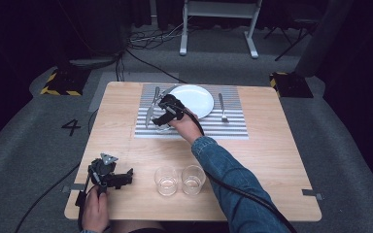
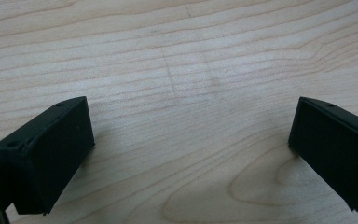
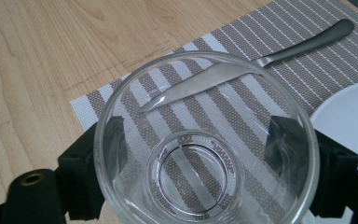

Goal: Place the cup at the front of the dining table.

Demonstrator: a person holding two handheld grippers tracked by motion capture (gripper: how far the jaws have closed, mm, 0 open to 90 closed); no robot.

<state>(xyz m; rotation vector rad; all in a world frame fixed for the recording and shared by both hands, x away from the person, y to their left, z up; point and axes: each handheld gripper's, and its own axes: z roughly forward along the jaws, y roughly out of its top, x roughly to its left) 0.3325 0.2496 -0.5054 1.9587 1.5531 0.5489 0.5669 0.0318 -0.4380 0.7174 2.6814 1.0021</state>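
Note:
My right gripper (image 1: 163, 116) is shut on a clear drinking glass (image 3: 205, 140), with a black pad on each side of it. It holds the glass upright over the near left corner of the striped placemat (image 1: 233, 127). In the right gripper view a table knife (image 3: 303, 46) lies on the placemat (image 3: 307, 84) just beyond the glass, and the white plate (image 3: 354, 116) shows at the right. My left gripper (image 1: 127, 177) rests near the table's front left edge. Its jaws (image 2: 191, 154) stand wide open over bare wood with nothing between them.
A white plate (image 1: 194, 99) sits in the middle of the placemat, with a knife (image 1: 150, 114) to its left and a fork (image 1: 222, 108) to its right. Two more clear glasses (image 1: 166, 180) (image 1: 193, 178) stand side by side near the front edge. A cable trails from each gripper.

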